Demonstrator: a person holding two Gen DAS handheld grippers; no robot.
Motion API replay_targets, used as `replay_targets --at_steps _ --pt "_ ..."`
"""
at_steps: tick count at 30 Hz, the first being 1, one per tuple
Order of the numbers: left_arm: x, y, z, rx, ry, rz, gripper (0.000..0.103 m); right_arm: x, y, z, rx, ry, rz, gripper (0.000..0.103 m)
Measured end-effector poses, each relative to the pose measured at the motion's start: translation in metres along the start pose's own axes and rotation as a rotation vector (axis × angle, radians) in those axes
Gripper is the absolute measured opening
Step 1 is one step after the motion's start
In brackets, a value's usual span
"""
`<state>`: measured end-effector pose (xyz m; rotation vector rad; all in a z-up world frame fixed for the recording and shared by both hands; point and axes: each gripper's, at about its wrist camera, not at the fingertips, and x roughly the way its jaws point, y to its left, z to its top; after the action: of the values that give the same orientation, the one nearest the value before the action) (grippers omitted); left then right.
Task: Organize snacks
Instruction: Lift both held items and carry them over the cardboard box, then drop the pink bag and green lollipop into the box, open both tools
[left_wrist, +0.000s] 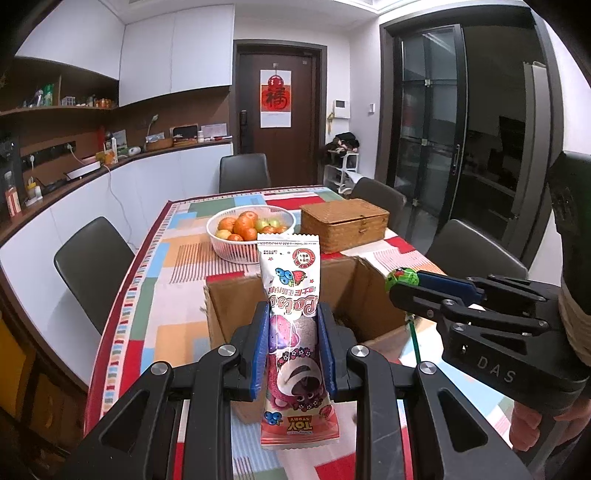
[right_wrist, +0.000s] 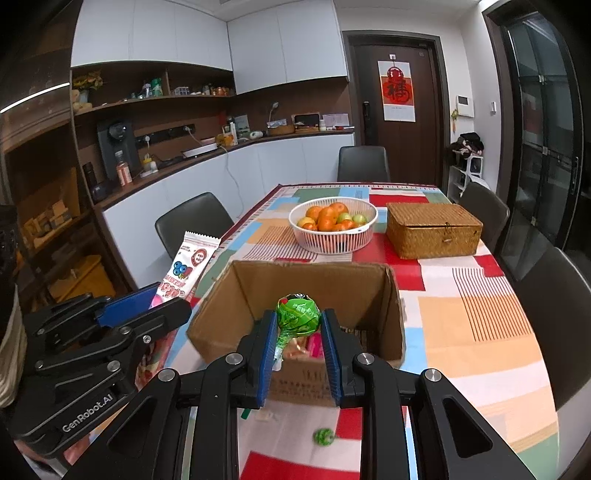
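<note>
Left gripper, black linkage with ribbed blue pads, clamped narrow on a glossy pink-and-white snack packet, long and flat with crimped ends, held upright above the near wall of the cardboard box. Right gripper likewise pinched tight, gripping a green lollipop by the crinkly foil neck below its round head, poised over the box's open top. Box: plain brown corrugated, flaps ragged, standing toward the near end of the table on a patchwork tablecloth of red, orange, blue and green blocks. Only in the right wrist view: inside the box, a jumble of pink and orange wrappers, plus a second green lollipop lying loose on the cloth by the near edge, in front of the box. Only in the left wrist view: a bit of the person's hand beneath the right gripper's handle. Farther along the middle of the table, a white slatted plastic basket, round, filled with oranges and a few greenish fruits; beside it toward the right edge, a rectangular woven wicker box, lid shut.
</note>
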<state>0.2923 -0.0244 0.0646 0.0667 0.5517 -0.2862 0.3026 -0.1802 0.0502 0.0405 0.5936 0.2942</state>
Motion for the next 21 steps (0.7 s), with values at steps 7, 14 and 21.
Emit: replay_targets --at_steps 7,14,21 --pt "0.035 0.010 0.019 0.008 0.021 0.025 0.026 0.031 -0.007 0.020 -0.008 0.024 -0.023 0.026" --pt "0.075 0.015 0.027 0.034 0.071 0.043 0.026 0.062 -0.017 0.029 -0.001 0.060 -0.048 0.026" --pt "0.096 0.017 0.018 0.034 0.127 0.060 0.047 0.087 -0.029 0.026 0.022 0.117 -0.064 0.034"
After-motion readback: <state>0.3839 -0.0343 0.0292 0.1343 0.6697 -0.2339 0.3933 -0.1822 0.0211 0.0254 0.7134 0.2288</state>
